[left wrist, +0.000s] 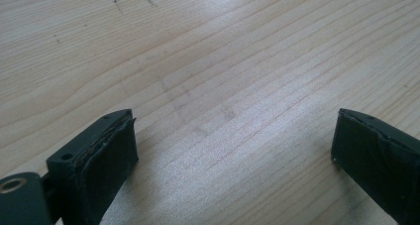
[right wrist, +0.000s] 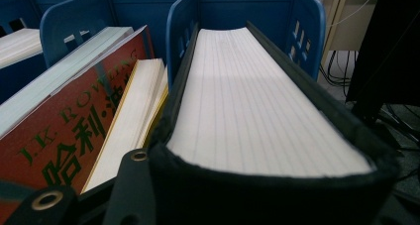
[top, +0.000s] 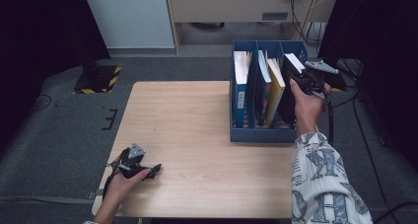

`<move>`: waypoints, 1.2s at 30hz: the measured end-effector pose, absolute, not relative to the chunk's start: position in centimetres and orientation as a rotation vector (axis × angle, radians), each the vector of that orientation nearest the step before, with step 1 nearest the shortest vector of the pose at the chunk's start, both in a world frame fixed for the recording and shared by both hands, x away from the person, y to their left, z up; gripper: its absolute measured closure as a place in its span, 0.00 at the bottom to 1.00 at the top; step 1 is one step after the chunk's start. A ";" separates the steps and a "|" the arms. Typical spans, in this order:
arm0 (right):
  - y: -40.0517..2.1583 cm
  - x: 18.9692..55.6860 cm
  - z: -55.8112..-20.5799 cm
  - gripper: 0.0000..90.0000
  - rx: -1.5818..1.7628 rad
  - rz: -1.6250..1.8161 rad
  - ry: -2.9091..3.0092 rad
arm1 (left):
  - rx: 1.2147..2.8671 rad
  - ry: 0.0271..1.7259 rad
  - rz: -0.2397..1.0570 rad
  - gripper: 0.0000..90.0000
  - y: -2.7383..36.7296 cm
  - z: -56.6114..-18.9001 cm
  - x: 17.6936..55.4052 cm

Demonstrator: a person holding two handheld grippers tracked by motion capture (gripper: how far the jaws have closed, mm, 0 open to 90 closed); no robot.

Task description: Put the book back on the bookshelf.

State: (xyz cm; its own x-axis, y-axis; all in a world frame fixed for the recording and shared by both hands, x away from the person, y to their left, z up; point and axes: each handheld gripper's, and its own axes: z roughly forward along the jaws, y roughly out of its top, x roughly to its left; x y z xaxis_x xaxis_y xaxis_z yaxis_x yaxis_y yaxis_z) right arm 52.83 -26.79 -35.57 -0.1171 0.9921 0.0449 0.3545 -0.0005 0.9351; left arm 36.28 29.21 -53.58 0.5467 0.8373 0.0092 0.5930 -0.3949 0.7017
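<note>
**Black Book Held in the Rightmost Compartment of the File Rack**

Wooden table [top: 197, 135] stands on grey carpet, with a blue file rack [top: 261, 134] at its far right corner. This rack has three upright compartments. A book with a blue spine [top: 240, 88] stands in the left one. Two books lean in the middle one, among them a yellow-edged book [top: 276, 91] and, as the right gripper view shows, a red book [right wrist: 74, 131] with green lettering.

Right gripper [top: 308, 78] is clamped on a thick black book [right wrist: 257, 106], its jaws on either cover. This book stands spine down and page edges up in the rightmost compartment, between the divider and the rack's end wall. Whether its lower edge rests on the rack floor cannot be told.

Left gripper [top: 148, 170] lies low on the table near the front left corner, well apart from the rack. Its jaws stand wide apart, with bare wood between them
</note>
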 end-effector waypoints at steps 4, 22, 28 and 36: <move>-26.8 53.1 -35.8 0.60 1.437 1.118 1.560 | 2.130 1.147 0.482 0.03 29.2 -53.6 36.3; -27.0 53.4 -37.8 0.60 1.470 1.119 1.574 | 2.128 1.143 0.481 0.03 29.2 -53.6 36.3; -27.3 53.6 -38.3 0.60 1.483 1.099 1.563 | 2.129 1.141 0.479 0.03 29.2 -53.6 36.3; -27.4 54.0 -38.8 0.60 1.498 1.100 1.558 | 2.130 1.140 0.479 0.03 29.2 -53.6 36.3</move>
State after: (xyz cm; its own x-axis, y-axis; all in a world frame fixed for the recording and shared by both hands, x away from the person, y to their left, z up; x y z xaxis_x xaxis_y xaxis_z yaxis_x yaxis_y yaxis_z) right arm 53.98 -27.44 -38.77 -0.0846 0.9940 0.0695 0.3980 -0.0303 0.9169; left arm 36.30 29.16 -53.60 0.5515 0.8341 0.0085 0.5898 -0.3971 0.7032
